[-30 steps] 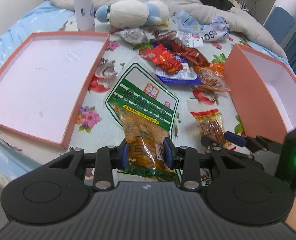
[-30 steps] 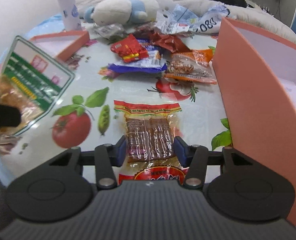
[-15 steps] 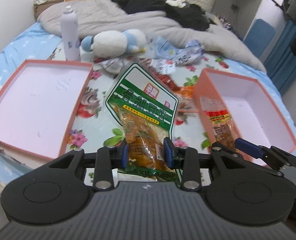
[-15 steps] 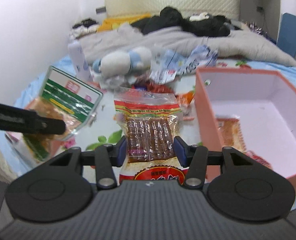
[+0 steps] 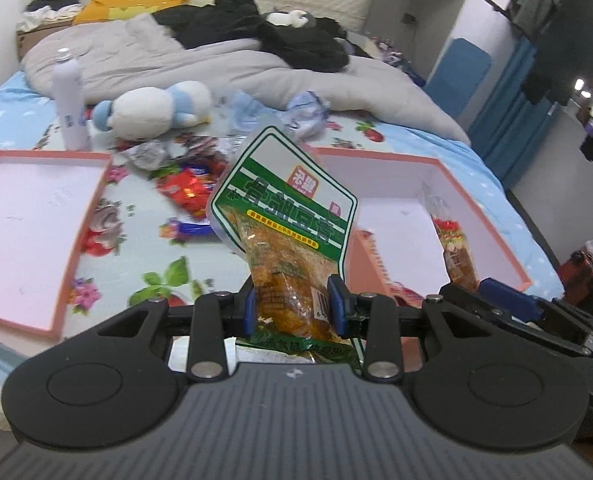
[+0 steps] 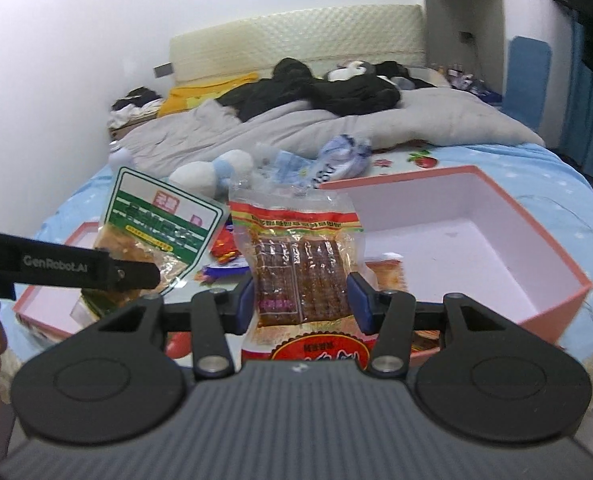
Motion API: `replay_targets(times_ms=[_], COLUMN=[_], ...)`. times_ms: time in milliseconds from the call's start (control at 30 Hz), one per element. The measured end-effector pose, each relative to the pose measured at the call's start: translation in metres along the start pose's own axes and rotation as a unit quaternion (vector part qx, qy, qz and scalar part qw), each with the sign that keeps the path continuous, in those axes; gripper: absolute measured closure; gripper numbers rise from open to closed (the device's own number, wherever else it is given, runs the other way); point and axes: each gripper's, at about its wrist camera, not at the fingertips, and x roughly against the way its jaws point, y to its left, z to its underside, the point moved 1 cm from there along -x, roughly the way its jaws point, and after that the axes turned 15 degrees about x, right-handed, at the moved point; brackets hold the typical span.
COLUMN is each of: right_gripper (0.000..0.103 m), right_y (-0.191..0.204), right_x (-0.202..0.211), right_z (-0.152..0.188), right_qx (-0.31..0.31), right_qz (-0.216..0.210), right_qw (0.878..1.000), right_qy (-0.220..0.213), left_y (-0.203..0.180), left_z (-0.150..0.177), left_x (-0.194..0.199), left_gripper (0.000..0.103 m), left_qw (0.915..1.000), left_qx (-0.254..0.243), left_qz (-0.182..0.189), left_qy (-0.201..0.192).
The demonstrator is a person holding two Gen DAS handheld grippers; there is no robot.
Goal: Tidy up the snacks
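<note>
My left gripper is shut on a green-and-white snack bag with orange contents, held up above the bed. The same bag shows in the right wrist view. My right gripper is shut on a clear packet of brown snack strips with a red label, held in the air near the deep pink box. That box has an orange snack packet inside. The right gripper with its packet shows at right in the left wrist view.
A shallow pink lid lies at left. Loose snack packets are piled between the boxes. A plush toy, a white bottle and a grey duvet lie behind.
Both grippers have lifted their packets off the bed and risen well above it. The views now tilt up and take in the deep box and the room.
</note>
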Motion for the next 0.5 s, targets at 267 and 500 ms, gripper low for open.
replay_targets(times_ms=[267, 500], right_gripper=[0.090, 0.090], right_y=[-0.044, -0.057], right_x=[-0.030, -0.043], right_z=[0.022, 0.037], right_qx=[-0.039, -0.065], right_qz=[0.028, 0.024], right_qw=[0.998, 0.996], right_qy=[0.041, 0.061], left_y=[-0.036, -0.048], left_z=[0.007, 0.007], left_x=[-0.035, -0.066], left_gripper=[0.063, 0.063], left_qw=[0.9993, 0.9979], left_qx=[-0.017, -0.032], left_qz=[0.011, 0.002], left_qy=[0.031, 0.056])
